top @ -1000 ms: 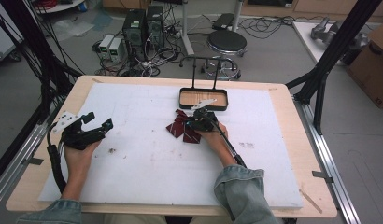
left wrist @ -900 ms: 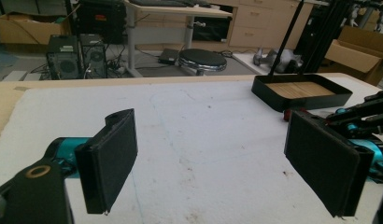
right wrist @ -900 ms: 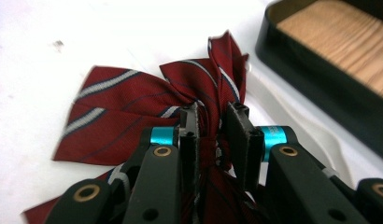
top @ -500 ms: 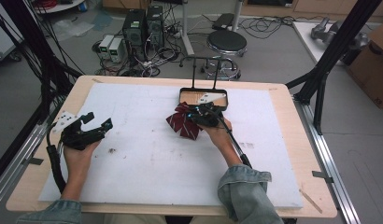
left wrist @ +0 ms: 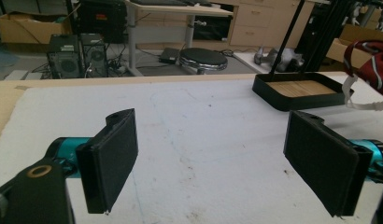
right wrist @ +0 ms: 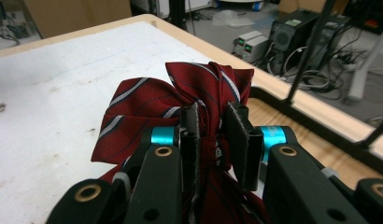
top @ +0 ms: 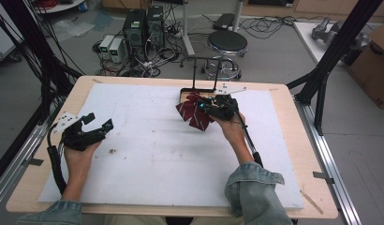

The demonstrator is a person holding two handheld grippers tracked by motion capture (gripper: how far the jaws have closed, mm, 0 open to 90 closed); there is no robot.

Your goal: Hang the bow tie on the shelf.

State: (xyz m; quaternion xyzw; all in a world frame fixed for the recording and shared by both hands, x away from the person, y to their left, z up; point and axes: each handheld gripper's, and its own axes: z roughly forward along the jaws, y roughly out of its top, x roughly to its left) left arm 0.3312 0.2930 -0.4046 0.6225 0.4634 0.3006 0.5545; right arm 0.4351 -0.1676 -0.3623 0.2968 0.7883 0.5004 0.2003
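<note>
A dark red bow tie (top: 194, 111) with pale stripes hangs just over the white foam mat, pinched at its knot by my right gripper (top: 210, 108). In the right gripper view the two pads are shut on the bow tie (right wrist: 147, 100) at its gathered middle, with my right gripper (right wrist: 213, 135) holding it above the mat. Right behind it stands a black tray (top: 199, 90) with a tall handle and a wooden floor (right wrist: 278, 116). My left gripper (top: 92, 127) rests at the mat's left side, jaws wide open and holding nothing (left wrist: 217, 168).
From the left gripper's camera the tray (left wrist: 297, 88) stands far right on the mat and the bow tie (left wrist: 372, 60) hangs beside it. The white mat (top: 148, 154) has a few brown crumbs. A stool (top: 223, 44) and computers stand beyond the table.
My right gripper has carried the bow tie away from the person and slightly right, closer to the black tray. The left gripper has stayed still and open.
</note>
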